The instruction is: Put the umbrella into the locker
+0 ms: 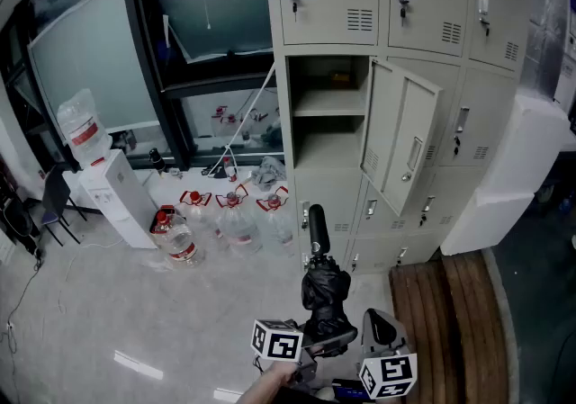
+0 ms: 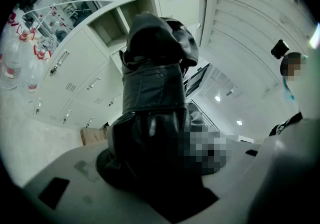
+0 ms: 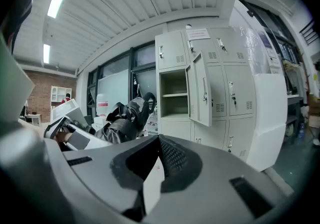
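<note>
Left gripper fingers clamp the umbrella wide, right gripper fingers closed empty; loose canopy could snag the locker door at 1 o'clock.

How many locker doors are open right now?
1: the door swung out right of the middle-row compartment. Others in view look shut; the umbrella hides some lower ones.

The left gripper is held level, its fingers clamped from both sides on the folded umbrella, which sticks out past the fingertips. A hand holds this gripper from behind. Just beside it, the right gripper tips slightly downward, fingers pressed together with nothing between them.
</note>
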{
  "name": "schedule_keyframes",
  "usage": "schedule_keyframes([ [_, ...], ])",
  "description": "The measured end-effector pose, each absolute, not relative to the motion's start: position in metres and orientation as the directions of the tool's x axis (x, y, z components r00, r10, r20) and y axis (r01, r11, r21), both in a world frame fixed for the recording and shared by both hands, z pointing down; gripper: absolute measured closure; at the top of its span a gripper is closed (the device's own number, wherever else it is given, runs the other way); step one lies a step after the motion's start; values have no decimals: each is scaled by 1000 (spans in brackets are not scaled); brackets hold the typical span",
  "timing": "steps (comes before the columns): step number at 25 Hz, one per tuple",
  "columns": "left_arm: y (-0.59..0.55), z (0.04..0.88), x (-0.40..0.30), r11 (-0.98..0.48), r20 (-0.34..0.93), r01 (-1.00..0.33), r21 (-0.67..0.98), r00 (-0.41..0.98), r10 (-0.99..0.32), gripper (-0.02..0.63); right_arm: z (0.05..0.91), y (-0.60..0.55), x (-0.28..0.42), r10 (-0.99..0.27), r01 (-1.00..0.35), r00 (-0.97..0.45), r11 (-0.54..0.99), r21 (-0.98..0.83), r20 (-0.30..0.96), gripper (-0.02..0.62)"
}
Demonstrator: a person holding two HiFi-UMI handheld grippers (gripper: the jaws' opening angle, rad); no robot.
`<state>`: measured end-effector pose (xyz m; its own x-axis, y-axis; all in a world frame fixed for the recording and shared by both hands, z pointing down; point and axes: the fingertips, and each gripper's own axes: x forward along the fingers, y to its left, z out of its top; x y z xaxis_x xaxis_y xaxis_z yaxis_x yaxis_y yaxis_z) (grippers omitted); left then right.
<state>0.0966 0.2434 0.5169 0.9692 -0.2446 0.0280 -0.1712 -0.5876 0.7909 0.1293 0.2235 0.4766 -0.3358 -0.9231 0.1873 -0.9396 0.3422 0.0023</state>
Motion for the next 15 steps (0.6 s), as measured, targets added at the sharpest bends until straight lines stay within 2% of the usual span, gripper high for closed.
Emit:
schedule_keyframes([
  [15, 251, 512, 89, -578, 37, -196, 792, 961, -274, 330, 465, 239, 122, -916, -927, -372, 374, -16, 154, 594],
])
